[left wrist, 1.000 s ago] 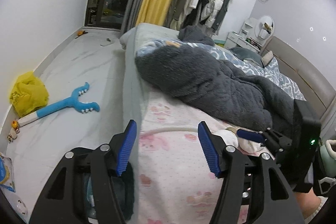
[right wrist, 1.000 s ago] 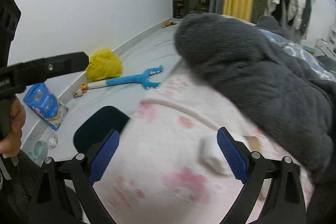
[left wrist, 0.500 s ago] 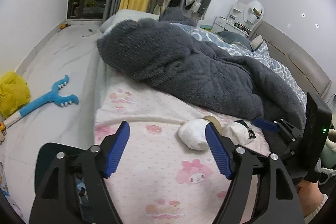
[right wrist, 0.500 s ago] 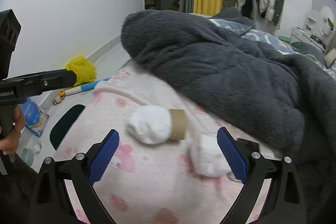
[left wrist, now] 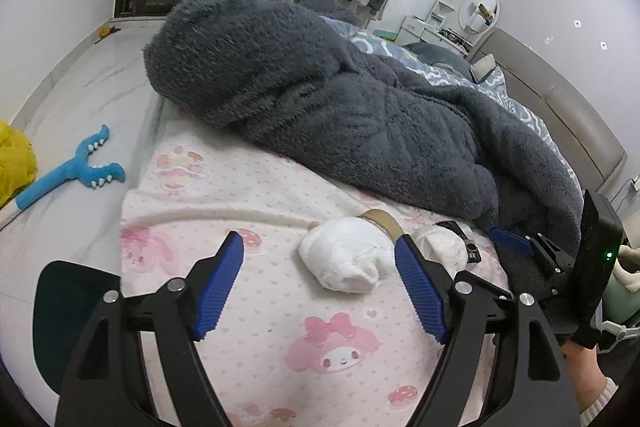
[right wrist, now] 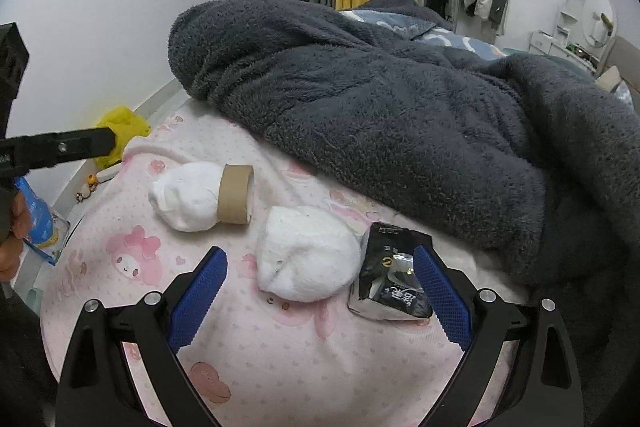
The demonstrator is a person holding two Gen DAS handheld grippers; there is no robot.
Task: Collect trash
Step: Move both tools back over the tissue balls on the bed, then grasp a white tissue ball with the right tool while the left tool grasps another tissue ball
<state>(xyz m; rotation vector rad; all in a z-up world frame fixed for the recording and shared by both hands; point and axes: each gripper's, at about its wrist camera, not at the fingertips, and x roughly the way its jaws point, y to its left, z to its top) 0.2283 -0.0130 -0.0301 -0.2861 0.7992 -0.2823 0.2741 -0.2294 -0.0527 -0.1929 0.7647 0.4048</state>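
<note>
On the pink printed bedsheet [right wrist: 280,347] lie a white tissue wad [right wrist: 308,259], a black foil wrapper [right wrist: 394,281], a cardboard roll [right wrist: 236,193] and a second white wad [right wrist: 188,199]. My right gripper [right wrist: 320,297] is open, hovering just short of the first wad and the wrapper. My left gripper [left wrist: 320,287] is open and its jaws are opening. The second wad [left wrist: 344,261] lies just past its fingertips and touches neither pad. The roll [left wrist: 384,221] sits behind that wad. One blue finger of the right gripper [left wrist: 508,241] shows at the right.
A thick grey fleece blanket [right wrist: 380,99] is heaped just behind the trash. Left of the bed, on the pale floor, are a blue toy [left wrist: 72,171], a yellow bag [left wrist: 14,163] and a dark round bin-like shape [left wrist: 68,327]. A hand [right wrist: 12,239] holds the left gripper's handle.
Both grippers have swung from the bed's edge onto the pink sheet, and the wads, roll and wrapper now lie close to the fingertips. The left jaws stand wider apart.
</note>
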